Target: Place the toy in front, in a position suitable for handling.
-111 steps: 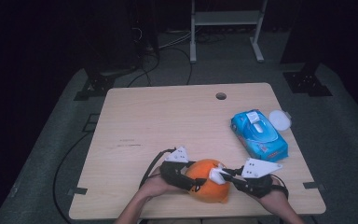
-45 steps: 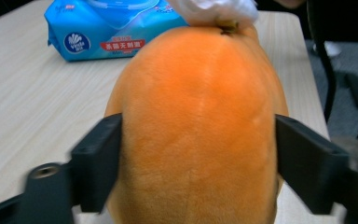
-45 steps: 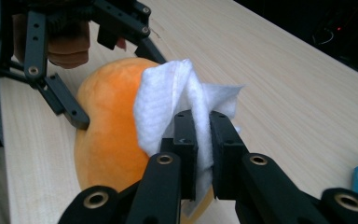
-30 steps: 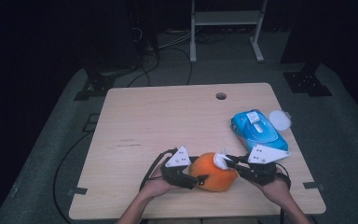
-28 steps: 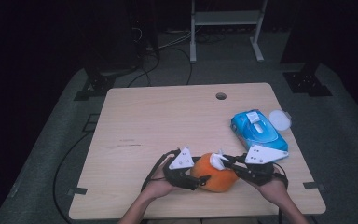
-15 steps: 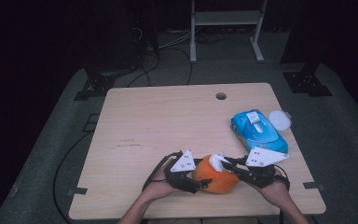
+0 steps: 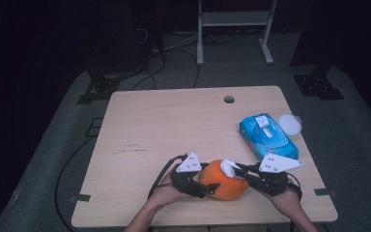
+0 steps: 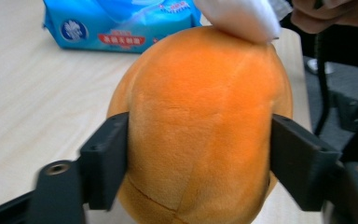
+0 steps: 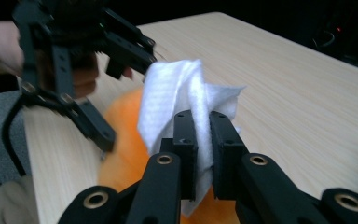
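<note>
Jaws of the left gripper (image 8: 200, 158), just easing wider, flank a round orange plush toy (image 8: 200, 126); the right gripper (image 9: 200, 140) pinches a white wipe (image 9: 182, 93) and should rub lightly while the toy is steadied.

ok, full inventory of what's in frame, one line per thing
plush toy: 1, orange, near table edge, between both tools
wipe: 1, white, resting on top of the plush toy
wipes pack: 1, blue, right side of table
lid: 1, white, round, beside the pack at the right edge
table: 1, light wood, hole near far edge
stand: 1, white frame, floor behind table
left tool: 1, black, jaws either side of the plush toy, just been opening
right tool: 1, black, shut on the wipe
hands: 2, bottom of high view
</note>
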`<state>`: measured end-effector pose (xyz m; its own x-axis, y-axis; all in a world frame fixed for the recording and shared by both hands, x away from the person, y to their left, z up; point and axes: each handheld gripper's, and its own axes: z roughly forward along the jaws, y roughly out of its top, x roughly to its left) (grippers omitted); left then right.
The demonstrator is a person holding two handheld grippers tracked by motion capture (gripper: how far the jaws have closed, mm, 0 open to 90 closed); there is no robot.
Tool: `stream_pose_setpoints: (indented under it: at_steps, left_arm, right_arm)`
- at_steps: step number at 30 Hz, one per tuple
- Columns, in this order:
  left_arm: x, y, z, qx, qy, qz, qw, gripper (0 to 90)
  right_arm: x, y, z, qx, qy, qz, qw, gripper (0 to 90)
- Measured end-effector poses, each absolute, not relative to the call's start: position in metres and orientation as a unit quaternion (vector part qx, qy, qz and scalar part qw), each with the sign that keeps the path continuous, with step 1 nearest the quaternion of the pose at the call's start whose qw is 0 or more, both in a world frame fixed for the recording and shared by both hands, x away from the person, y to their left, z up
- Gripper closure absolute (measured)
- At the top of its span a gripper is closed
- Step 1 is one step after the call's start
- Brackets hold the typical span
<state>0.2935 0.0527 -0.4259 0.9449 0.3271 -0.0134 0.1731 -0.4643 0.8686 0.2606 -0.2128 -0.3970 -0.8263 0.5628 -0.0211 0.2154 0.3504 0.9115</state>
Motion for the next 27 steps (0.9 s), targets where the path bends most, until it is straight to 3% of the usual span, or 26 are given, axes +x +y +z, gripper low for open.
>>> stream_pose_setpoints:
  at_steps: [3,6,11,18,20,23,27]
  left_arm:
    - [0.287,0.046,-0.422,0.855,0.123,0.099,0.494,32.9]
    - [0.282,0.045,-0.420,0.861,0.105,0.112,0.485,33.2]
    - [0.285,0.049,-0.423,0.858,0.106,0.102,0.492,32.2]
    - [0.300,0.055,-0.426,0.841,0.178,0.040,0.509,11.5]
    - [0.302,0.057,-0.429,0.835,0.182,0.020,0.520,16.8]
    - [0.297,0.055,-0.427,0.837,0.171,0.043,0.517,28.8]
    - [0.286,0.046,-0.421,0.848,0.148,0.078,0.504,33.2]
  right_arm:
    - [0.256,-0.194,-0.391,0.214,0.808,0.525,0.159,81.6]
    - [0.252,-0.179,-0.388,0.196,0.818,0.509,0.181,81.6]
    - [0.259,-0.193,-0.390,0.228,0.809,0.507,0.193,81.6]
    - [0.260,-0.213,-0.398,0.256,0.802,0.508,0.184,81.6]
    - [0.260,-0.215,-0.397,0.257,0.801,0.509,0.184,81.6]
    - [0.258,-0.211,-0.395,0.255,0.800,0.508,0.191,81.7]
    - [0.253,-0.194,-0.388,0.231,0.806,0.511,0.188,81.6]
